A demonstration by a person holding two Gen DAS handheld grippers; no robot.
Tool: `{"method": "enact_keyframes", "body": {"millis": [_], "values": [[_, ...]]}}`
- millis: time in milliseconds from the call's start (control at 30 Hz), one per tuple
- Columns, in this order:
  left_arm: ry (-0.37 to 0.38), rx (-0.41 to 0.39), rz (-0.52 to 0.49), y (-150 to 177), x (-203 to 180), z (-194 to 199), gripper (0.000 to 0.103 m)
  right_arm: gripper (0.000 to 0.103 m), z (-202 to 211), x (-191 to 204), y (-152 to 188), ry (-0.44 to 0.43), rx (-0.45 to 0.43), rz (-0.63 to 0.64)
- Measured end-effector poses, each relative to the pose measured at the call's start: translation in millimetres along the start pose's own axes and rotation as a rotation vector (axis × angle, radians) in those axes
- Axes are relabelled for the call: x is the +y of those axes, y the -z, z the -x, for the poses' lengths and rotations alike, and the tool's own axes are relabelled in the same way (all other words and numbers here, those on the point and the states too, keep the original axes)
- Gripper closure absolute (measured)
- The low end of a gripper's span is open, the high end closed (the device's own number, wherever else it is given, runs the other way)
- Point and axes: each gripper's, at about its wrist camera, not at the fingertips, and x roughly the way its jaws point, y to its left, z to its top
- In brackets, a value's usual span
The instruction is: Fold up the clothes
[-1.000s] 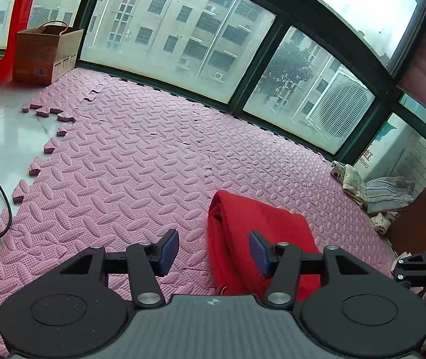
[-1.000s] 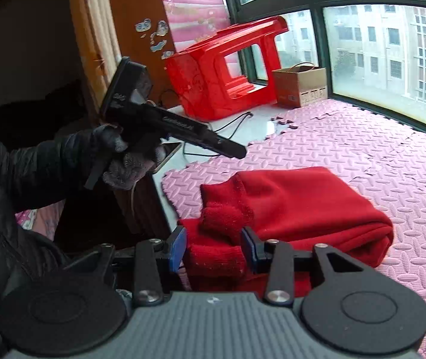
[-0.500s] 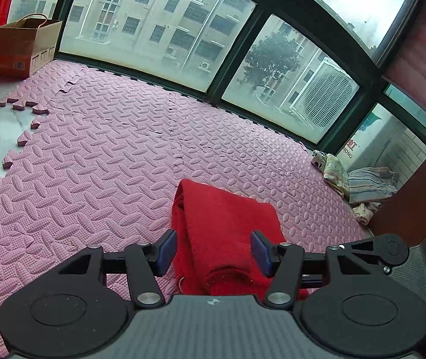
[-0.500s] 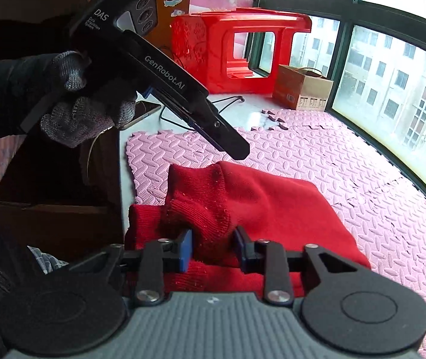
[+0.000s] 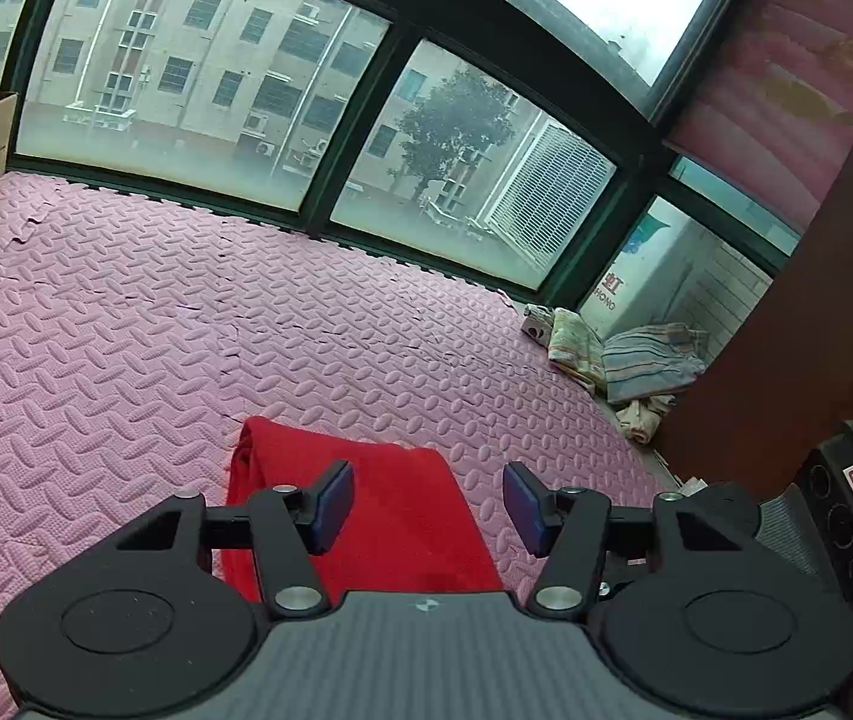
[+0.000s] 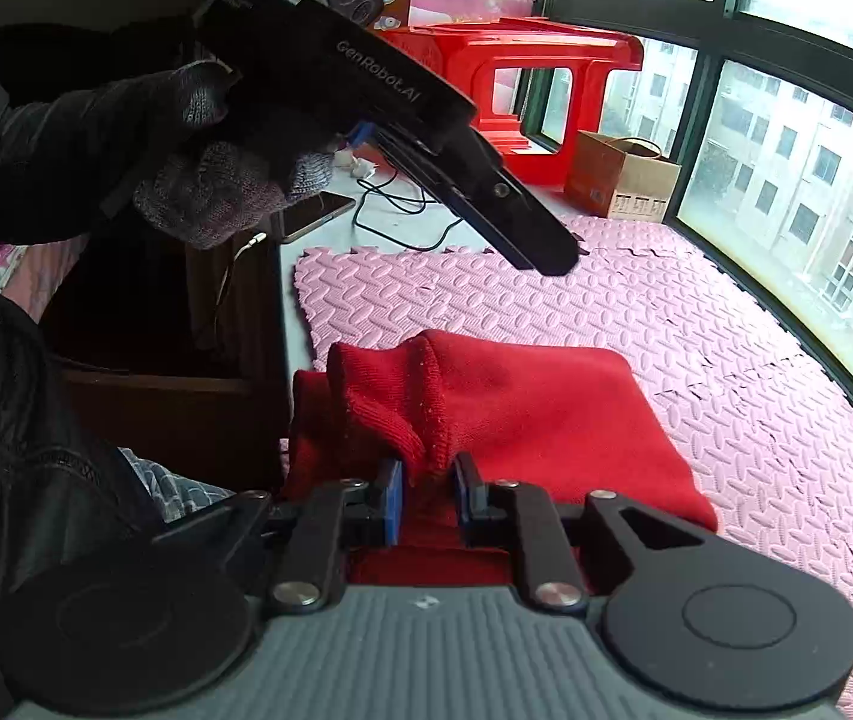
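Windows with dark frames ran along the far side of the pink foam mat, which covered most of the sill-like platform. A red plastic stool stood at the mat's far end in the right wrist view, with a brown cardboard box beside it against the glass. A dark wooden cabinet closed off the opposite end, and a heap of striped cloths lay in the corner at its foot. The red sweater, folded into a thick pad, lay on the mat near its front edge, nothing resting on top of it. A black cable and a phone lay on the bare white surface beyond the mat's jigsaw edge.

The left claw, held by a gloved hand, hung above the sweater with its jaws standing apart and nothing between them. The right claw was closing, its blue pads pinching a bunched ribbed fold of the sweater at the near edge.
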Motion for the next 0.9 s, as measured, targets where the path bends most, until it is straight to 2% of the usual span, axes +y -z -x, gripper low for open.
{"method": "enact_keyframes", "body": {"millis": [133,267,433,533,733,900], "values": [[0.032,0.084,0.008,17.5,-3.9,-27.6,0.046,0.082,-10.4,6.2,4.5,-0.024,0.008,-0.003],[0.056,0.141,0.041,37.4,1.3,-38.2,0.047,0.073,-11.9,2.9,10.5,-0.035,0.013,-0.046],[0.056,0.165,0.066,55.7,9.9,-35.5,0.047,0.071,8.1,-16.1,17.5,-0.052,0.002,-0.163],[0.058,0.159,0.058,59.3,7.1,-32.2,0.047,0.071,19.1,-40.0,19.2,-0.001,-0.032,-0.263],[0.019,0.158,-0.034,65.2,-11.2,-29.2,0.047,0.071,1.6,-86.5,12.3,0.199,-0.093,-0.387],[-0.011,0.155,-0.081,74.2,-18.8,-29.7,0.046,0.071,-38.7,-105.5,18.4,0.281,-0.052,-0.413]]}}
